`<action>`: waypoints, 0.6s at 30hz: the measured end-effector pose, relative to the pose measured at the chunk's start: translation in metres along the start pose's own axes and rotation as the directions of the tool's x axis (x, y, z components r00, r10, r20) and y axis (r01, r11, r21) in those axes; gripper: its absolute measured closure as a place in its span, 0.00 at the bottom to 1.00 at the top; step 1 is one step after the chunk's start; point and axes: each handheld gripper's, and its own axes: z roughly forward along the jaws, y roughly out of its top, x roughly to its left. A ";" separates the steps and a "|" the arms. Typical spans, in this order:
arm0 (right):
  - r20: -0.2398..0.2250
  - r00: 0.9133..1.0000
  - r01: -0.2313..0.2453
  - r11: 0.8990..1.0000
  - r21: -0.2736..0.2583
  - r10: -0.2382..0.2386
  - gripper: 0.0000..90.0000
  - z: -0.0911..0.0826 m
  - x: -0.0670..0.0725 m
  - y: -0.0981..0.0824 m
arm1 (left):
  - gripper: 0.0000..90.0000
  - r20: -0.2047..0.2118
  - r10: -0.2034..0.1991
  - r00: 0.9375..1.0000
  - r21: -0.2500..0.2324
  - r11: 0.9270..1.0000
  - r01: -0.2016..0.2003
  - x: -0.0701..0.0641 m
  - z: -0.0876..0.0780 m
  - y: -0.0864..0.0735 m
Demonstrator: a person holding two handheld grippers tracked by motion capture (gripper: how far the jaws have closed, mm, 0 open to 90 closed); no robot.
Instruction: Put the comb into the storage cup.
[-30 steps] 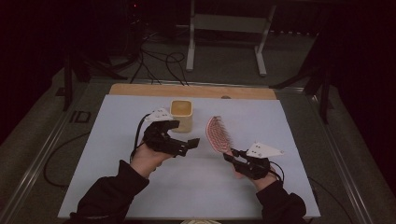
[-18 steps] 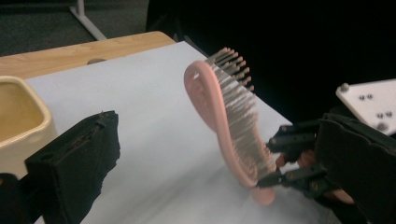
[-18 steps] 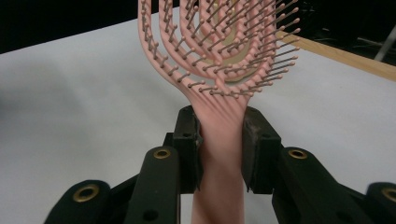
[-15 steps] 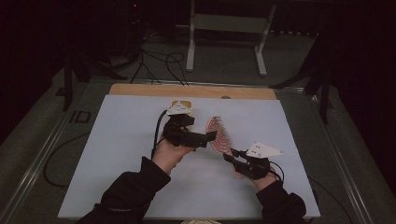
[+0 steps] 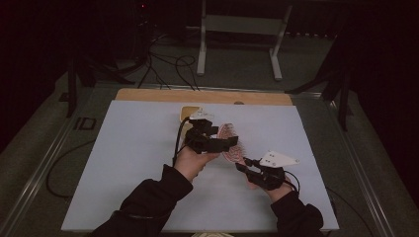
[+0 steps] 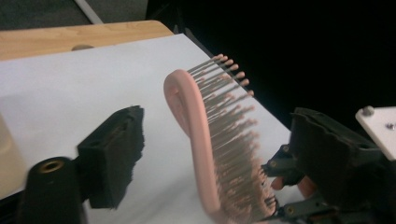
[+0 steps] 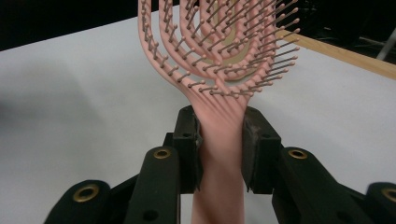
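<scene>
A pink hairbrush (image 5: 232, 143) stands raised above the middle of the white-covered surface (image 5: 128, 163), its handle clamped between the jaws of the right gripper (image 5: 245, 163), which a sleeved hand holds at about five o'clock from the brush head. In the right gripper view, both black pads press on the handle (image 7: 219, 140) just below the open-ribbed head, whose bristles (image 7: 224, 46) point toward the camera.

The left gripper (image 5: 228, 144) comes in from nine o'clock and meets the brush head at its far end. Its jaws have just been closing, and the brush head lies between them. In the left gripper view, one pad (image 6: 114, 154) stands just apart from the smooth pink back of the head (image 6: 194, 126); the other pad is hidden behind the bristles, so the jaws count as released, not yet pressing on the brush.

A yellowish cup (image 5: 188, 112) sits on the surface at eleven o'clock from the brush, just behind the left gripper. A strip of bare wood (image 5: 148, 95) runs along the far edge at twelve o'clock.
</scene>
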 end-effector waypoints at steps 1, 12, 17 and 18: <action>-0.003 1.000 0.000 1.000 0.000 0.000 0.79 0.000 0.000 0.000 | 0.23 -0.002 -0.003 1.000 -0.002 1.000 0.003 -0.001 0.002 0.000; -0.001 1.000 0.002 1.000 -0.006 -0.002 0.79 0.000 0.000 0.000 | 0.53 0.015 -0.067 0.998 -0.003 0.998 0.068 0.004 0.013 -0.002; 0.006 1.000 0.011 1.000 -0.001 -0.011 0.78 0.000 0.000 0.000 | 0.60 0.033 -0.102 0.994 -0.009 0.995 0.102 0.009 0.014 -0.004; 0.007 1.000 0.013 1.000 0.001 -0.013 0.78 0.000 0.001 0.000 | 0.61 0.034 -0.102 0.994 -0.010 0.995 0.102 0.009 0.015 -0.004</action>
